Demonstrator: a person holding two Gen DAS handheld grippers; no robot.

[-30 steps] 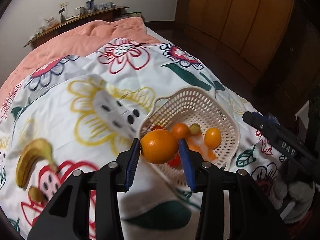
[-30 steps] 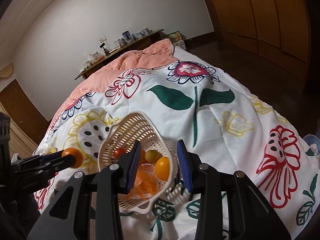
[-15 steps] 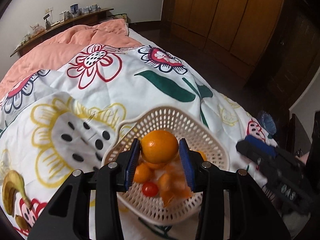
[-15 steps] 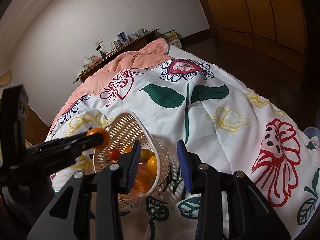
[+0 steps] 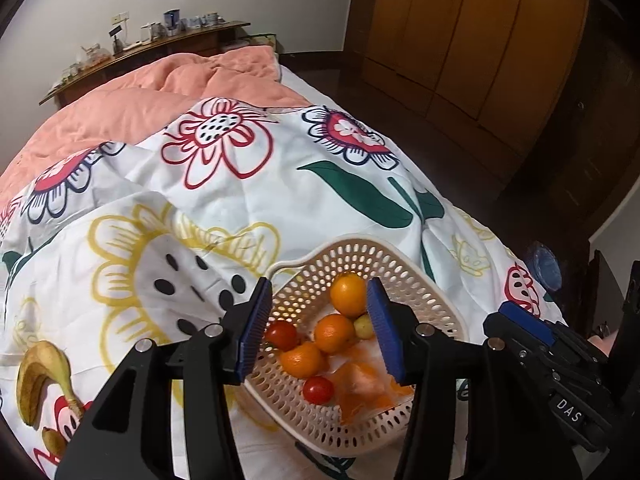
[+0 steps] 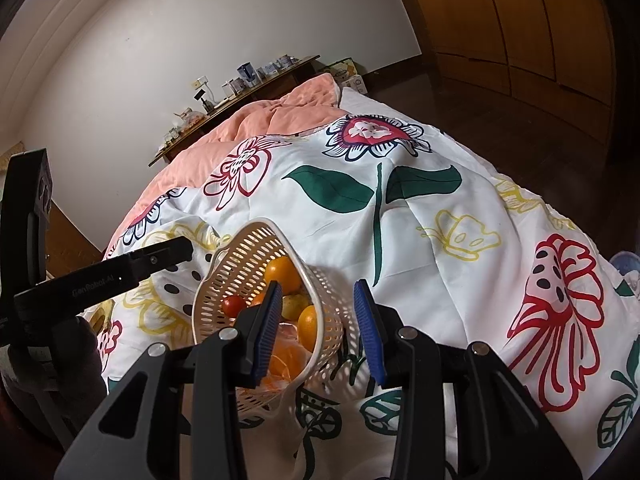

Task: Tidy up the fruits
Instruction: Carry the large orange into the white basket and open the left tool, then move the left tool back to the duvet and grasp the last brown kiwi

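Note:
A white perforated basket sits on the flowered bedspread and holds oranges, two red tomatoes and a small green fruit. My left gripper is open above the basket, and the large orange lies in the basket between its pads. My right gripper is open and empty, with the basket's right rim standing between its fingers. It also shows in the left wrist view, right of the basket.
A banana lies on the bedspread at the far left, with a small brown fruit below it. The pink blanket covers the far end of the bed. A wooden wardrobe stands to the right.
My left gripper carried the large orange over the basket, then opened; the orange now lies in the basket. My right gripper moved up to the basket's rim.

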